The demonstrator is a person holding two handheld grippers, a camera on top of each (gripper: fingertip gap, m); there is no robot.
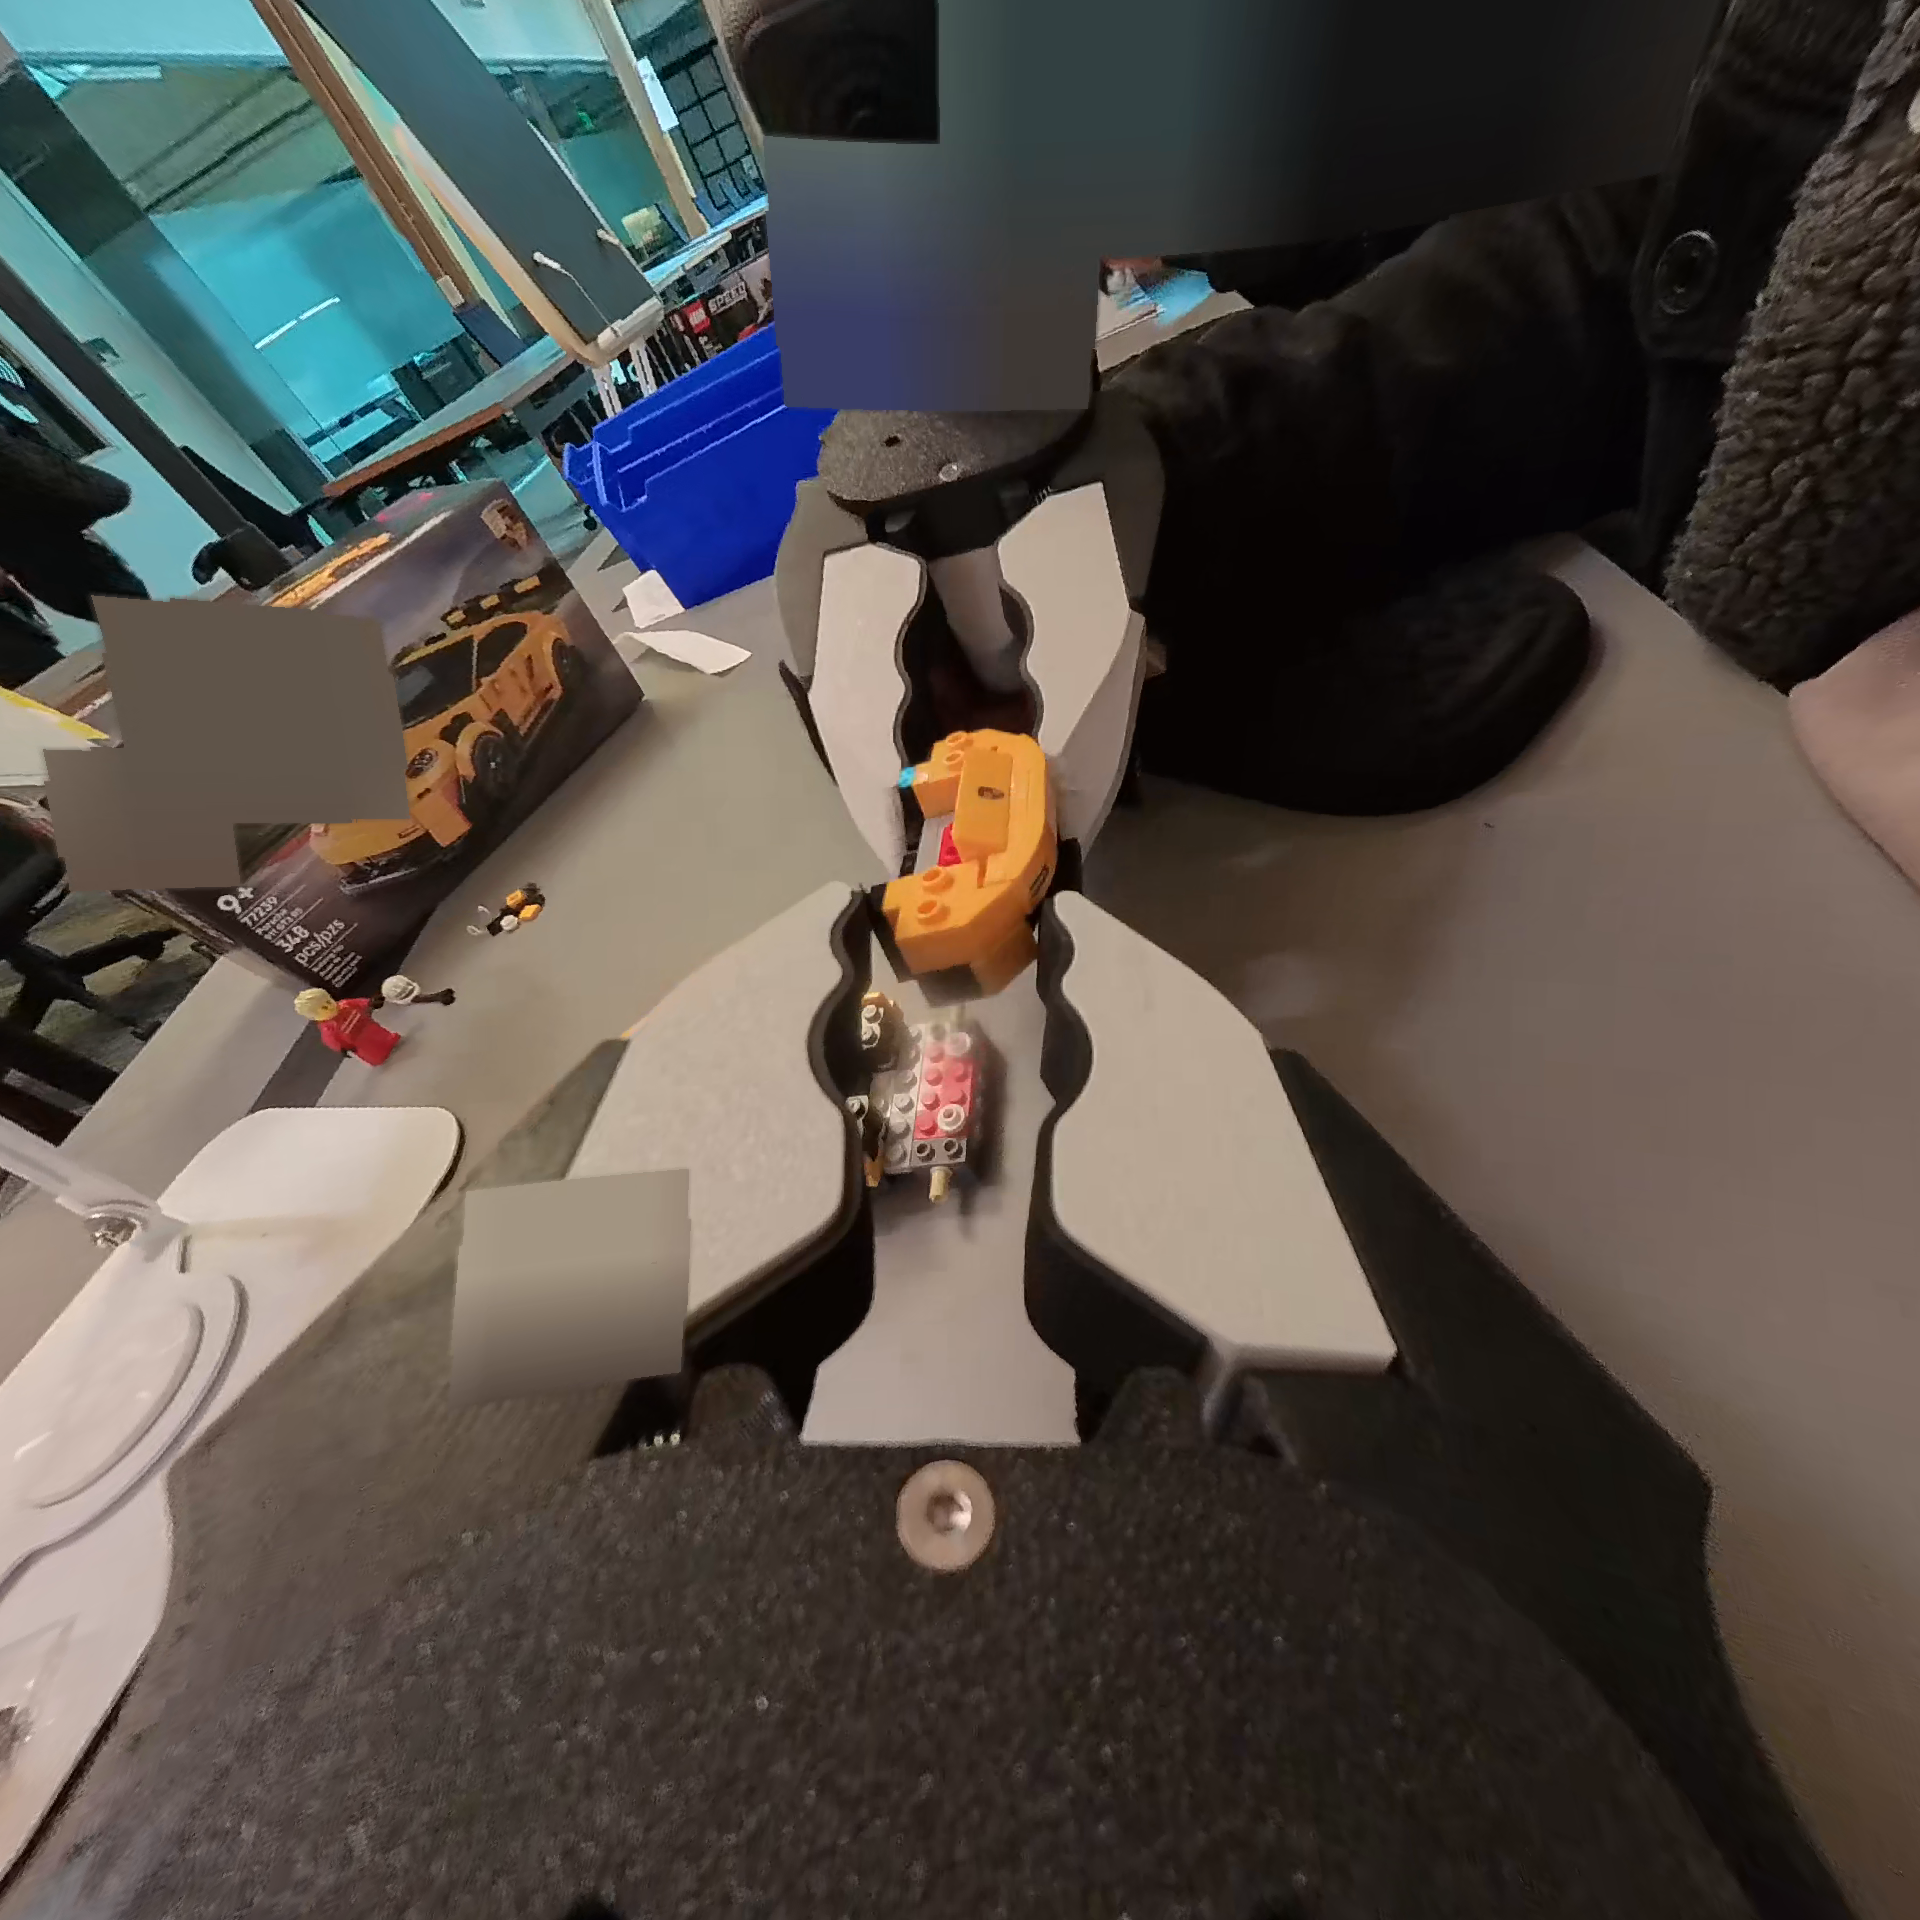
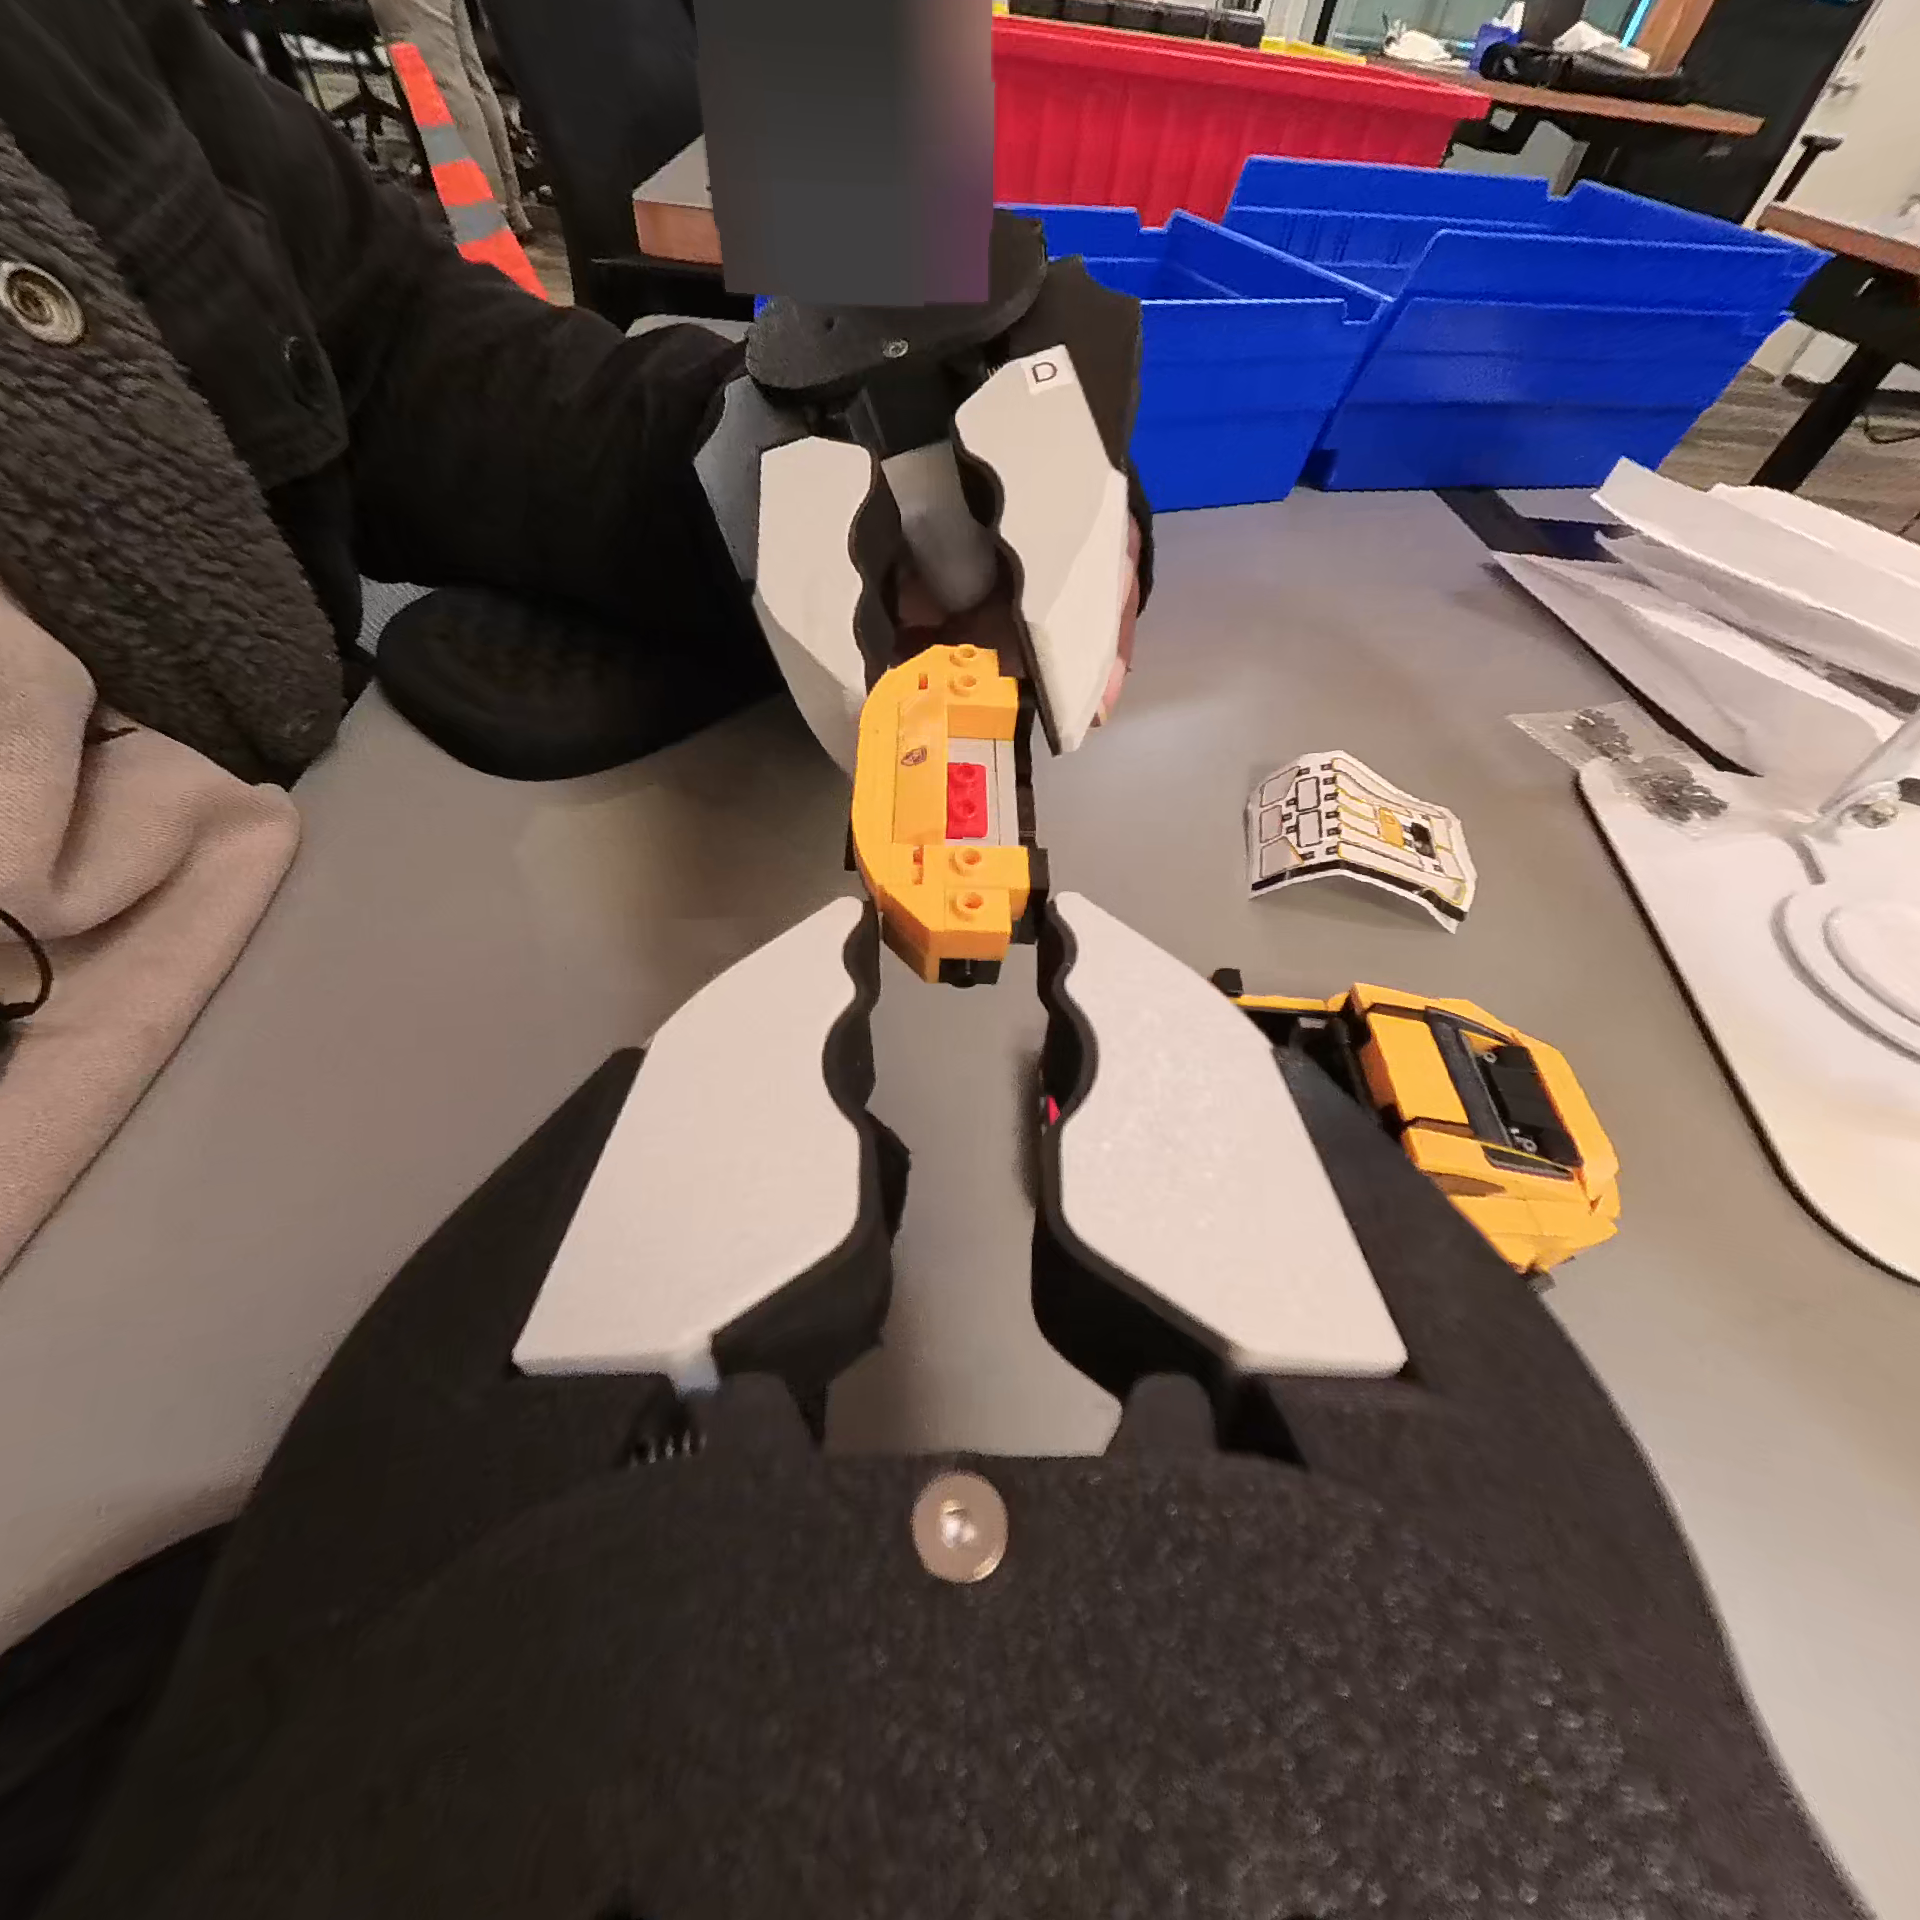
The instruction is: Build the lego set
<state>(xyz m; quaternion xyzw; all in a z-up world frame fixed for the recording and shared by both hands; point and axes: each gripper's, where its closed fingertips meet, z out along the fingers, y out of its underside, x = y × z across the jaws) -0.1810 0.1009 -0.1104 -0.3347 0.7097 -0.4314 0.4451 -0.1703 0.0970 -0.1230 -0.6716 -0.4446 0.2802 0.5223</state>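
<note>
Grips the orange curved brick bumper section [image 1: 966, 862] lengthwise between clenched left tool [image 1: 951, 914] and clenched right tool [image 2: 956, 914], aloft over the grey tabletop [image 1: 1455, 1039], just above the grey-and-pink studded chassis block [image 1: 925, 1101] beneath the left tool.

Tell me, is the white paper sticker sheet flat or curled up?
Curled: the white paper sticker sheet arches off the grey table.

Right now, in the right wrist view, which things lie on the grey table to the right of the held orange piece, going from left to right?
Held orange assembly → curled sticker sheet → yellow car body → white board at the right edge.
</note>
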